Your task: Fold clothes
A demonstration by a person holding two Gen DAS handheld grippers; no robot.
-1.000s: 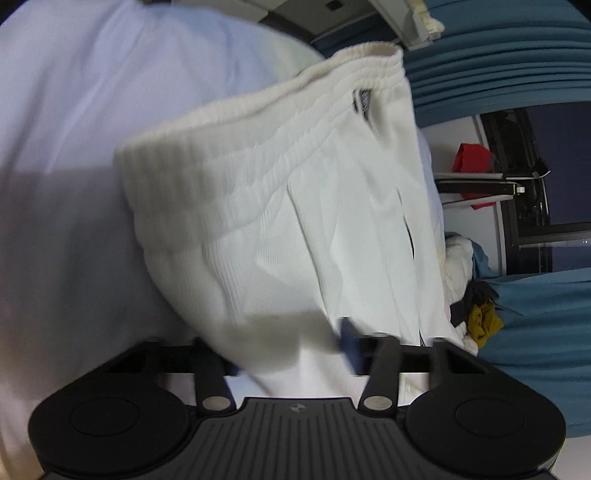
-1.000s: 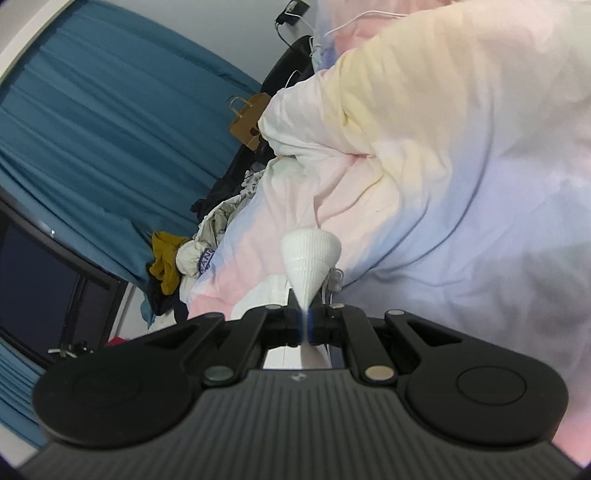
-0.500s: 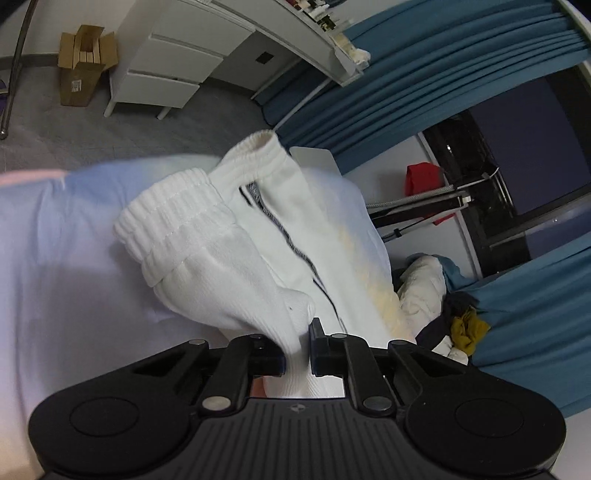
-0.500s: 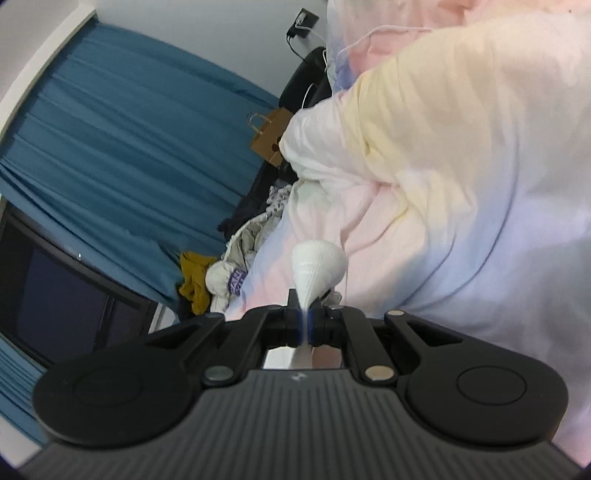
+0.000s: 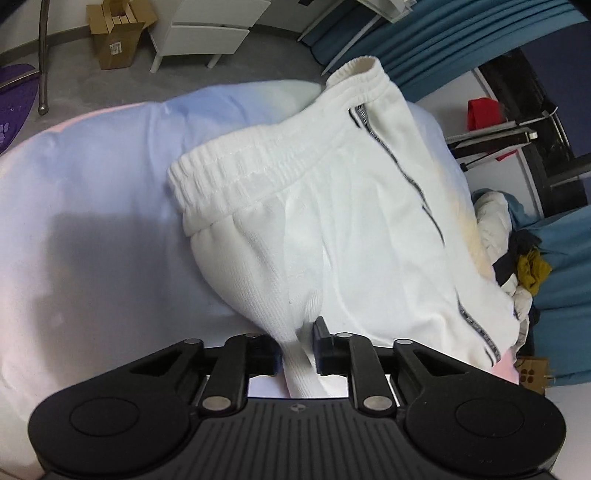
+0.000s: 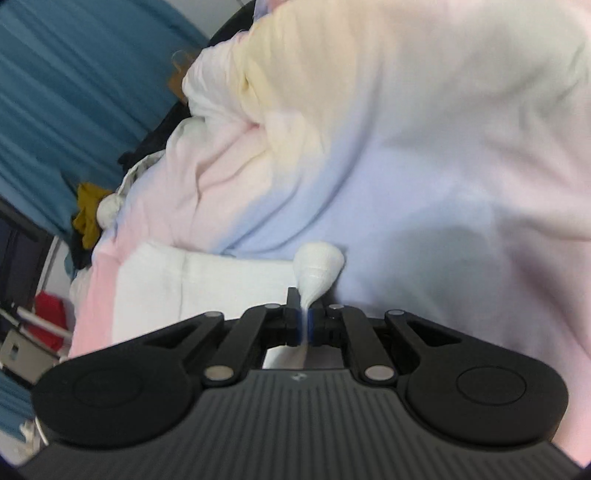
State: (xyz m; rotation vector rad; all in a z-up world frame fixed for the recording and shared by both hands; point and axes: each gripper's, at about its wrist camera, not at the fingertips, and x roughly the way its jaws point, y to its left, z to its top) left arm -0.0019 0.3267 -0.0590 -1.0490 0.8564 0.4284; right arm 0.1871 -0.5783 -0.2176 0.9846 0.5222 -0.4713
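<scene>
- left gripper point(image 5: 295, 349) tilts down, jaws opening, a fold of the white shorts point(image 5: 332, 206) between its fingers
- right gripper point(image 6: 304, 319) angles down, clamped tight on bunched white fabric point(image 6: 319, 267)

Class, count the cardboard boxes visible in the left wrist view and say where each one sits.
2: an open cardboard box on the floor at upper left, and a second box at the right edge beside the blue curtain. Others may be hidden.

Grey floor point(image 5: 258, 48) at 12 o'clock with white drawer unit point(image 5: 207, 26) and cardboard box point(image 5: 114, 40); teal curtains point(image 5: 443, 33) at 1 o'clock, dark window point(image 5: 554, 62) at 2 o'clock, pastel duvet point(image 5: 92, 184) at 9 o'clock
</scene>
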